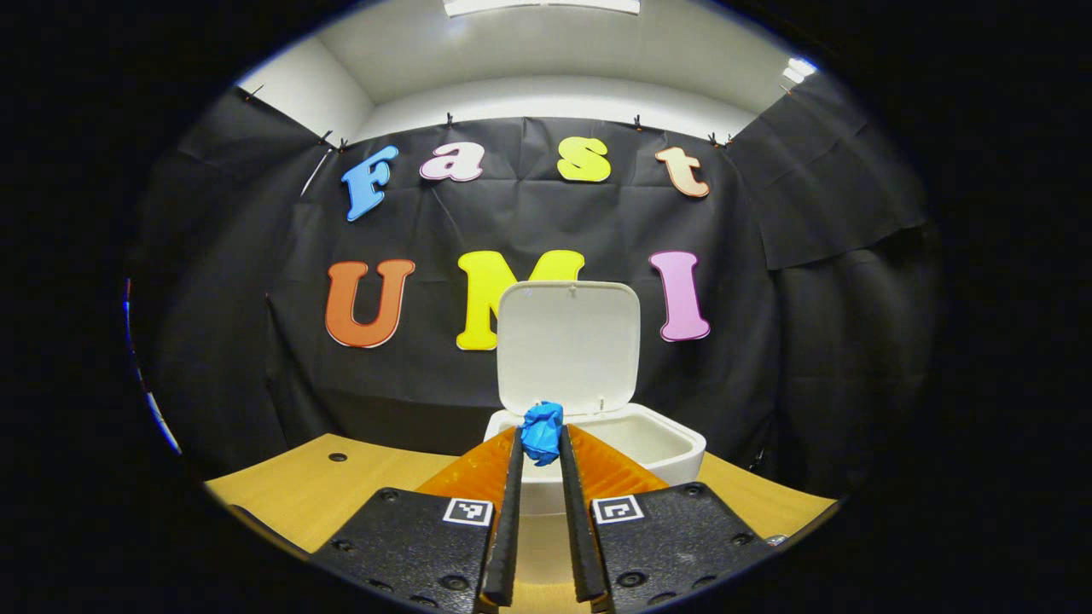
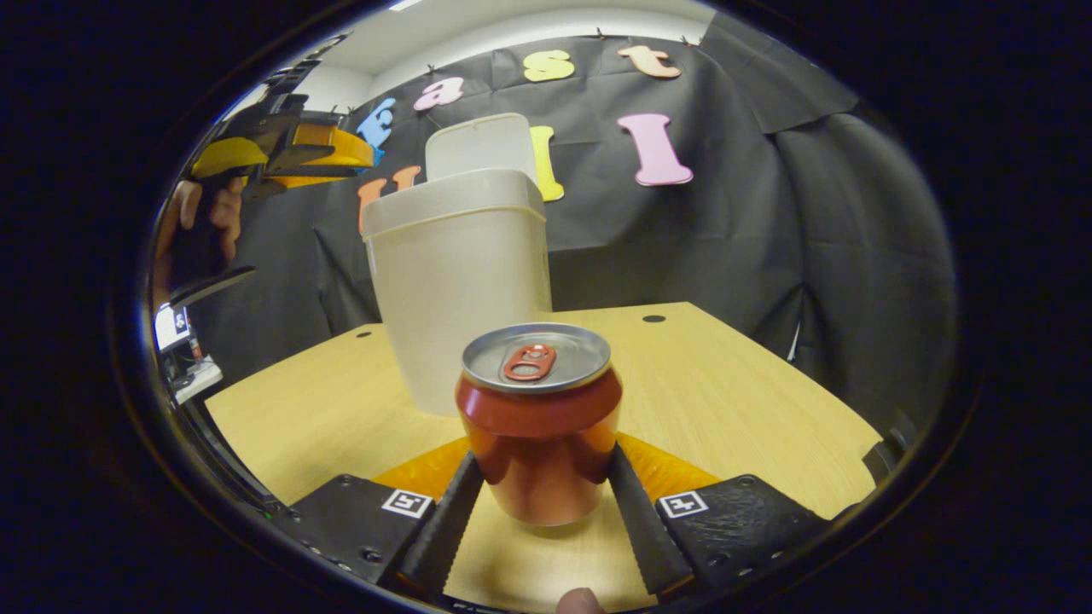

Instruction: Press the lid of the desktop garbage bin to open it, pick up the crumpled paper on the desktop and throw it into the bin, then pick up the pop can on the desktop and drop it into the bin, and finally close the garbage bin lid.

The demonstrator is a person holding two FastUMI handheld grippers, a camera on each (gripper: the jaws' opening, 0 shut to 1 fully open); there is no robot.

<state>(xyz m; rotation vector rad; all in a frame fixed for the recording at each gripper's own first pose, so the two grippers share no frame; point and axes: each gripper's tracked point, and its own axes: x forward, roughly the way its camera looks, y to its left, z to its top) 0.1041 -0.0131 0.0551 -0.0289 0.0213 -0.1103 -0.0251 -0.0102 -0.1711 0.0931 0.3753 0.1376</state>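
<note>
The blue crumpled paper (image 1: 542,431) is pinched at the tips of my left gripper (image 1: 541,443), which is shut on it and held just in front of the open white garbage bin (image 1: 657,443). The bin's lid (image 1: 568,345) stands upright behind the opening. In the right gripper view a red pop can (image 2: 539,426) stands upright on the wooden desktop (image 2: 725,401), with my right gripper (image 2: 542,477) shut on its lower sides. The bin (image 2: 461,298) rises right behind the can. The left gripper (image 2: 354,162) hangs high at upper left, held by a hand (image 2: 209,213).
The desktop (image 1: 341,486) has small dark holes near its far corners. Black cloth walls close in behind and beside the table. Some equipment (image 2: 183,350) sits off the table's left edge in the right gripper view.
</note>
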